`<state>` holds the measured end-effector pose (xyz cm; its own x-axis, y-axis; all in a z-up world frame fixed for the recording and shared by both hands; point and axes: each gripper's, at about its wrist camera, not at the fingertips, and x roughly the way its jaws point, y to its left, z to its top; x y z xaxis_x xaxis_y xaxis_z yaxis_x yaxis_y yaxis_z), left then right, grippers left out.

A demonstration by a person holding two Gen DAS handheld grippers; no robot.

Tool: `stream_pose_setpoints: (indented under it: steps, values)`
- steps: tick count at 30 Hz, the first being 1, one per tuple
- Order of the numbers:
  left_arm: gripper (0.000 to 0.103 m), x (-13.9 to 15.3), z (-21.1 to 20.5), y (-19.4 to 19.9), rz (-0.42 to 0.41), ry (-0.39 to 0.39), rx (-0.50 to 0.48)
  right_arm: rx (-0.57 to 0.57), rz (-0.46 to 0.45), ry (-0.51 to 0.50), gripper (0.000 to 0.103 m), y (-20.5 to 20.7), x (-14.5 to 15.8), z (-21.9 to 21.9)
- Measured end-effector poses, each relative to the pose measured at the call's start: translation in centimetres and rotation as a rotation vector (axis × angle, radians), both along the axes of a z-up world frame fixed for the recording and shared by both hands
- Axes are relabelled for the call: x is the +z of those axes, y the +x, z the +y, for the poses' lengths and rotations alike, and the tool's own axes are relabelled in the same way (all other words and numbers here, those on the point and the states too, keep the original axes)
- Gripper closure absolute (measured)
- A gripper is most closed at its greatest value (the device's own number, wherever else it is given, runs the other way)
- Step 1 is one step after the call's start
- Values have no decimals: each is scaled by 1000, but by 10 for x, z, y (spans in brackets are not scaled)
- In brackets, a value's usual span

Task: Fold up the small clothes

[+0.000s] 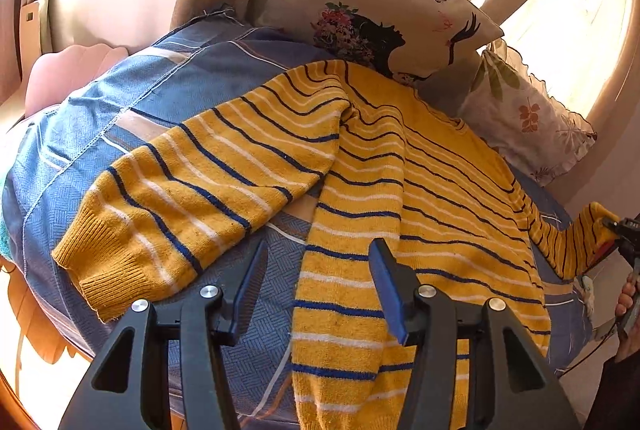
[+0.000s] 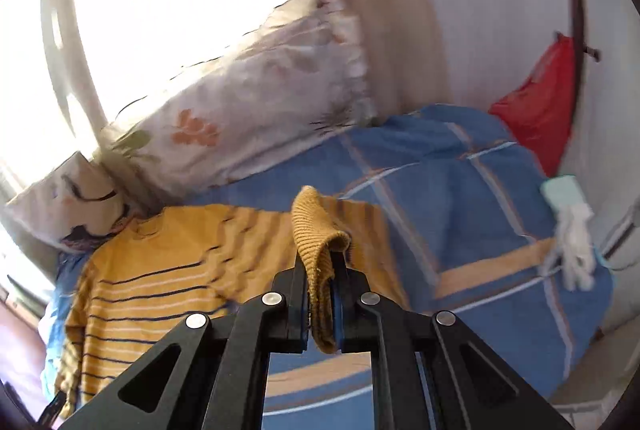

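Sweater (image 1: 400,190) flat on bed (image 1: 120,102) — cuff (image 2: 320,270) in right tongs (image 2: 322,294)

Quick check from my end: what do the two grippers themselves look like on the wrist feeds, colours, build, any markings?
Both match. The left gripper has a matte black frame of angular struts with triangular cut-outs, round silver bolt heads at the pivots, and flat blue pads on the fingers' inner faces. The right gripper shows the same black linkage, silver bolts and blue pad edges. No markings or cables are visible on them.
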<state>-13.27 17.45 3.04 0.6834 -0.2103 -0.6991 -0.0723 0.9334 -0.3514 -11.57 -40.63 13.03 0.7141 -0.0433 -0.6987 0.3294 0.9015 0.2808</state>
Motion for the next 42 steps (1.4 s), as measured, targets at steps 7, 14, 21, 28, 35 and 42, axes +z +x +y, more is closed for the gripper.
stream_pose_setpoints:
  steps: [7, 14, 21, 28, 35, 42]
  values:
    - [50, -5, 34, -10, -3, -4, 54, 399, 35, 151, 94, 121, -26, 186]
    - [48, -19, 76, -24, 17, -19, 140, 556, 140, 141, 94, 198, -82, 328]
    - [48, -24, 104, -32, 15, -44, 186, 607, 214, 120, 89, 235, -124, 389]
    - [48, -21, 124, -38, -12, -92, 226, 703, 190, 126, 51, 236, -122, 420]
    - [46, -16, 184, -68, -20, -81, 482, 1042, 100, -60, 35, 143, -86, 494]
    - [44, -17, 213, -94, -12, -108, 605, 1501, 49, -232, 30, 13, -100, 580]
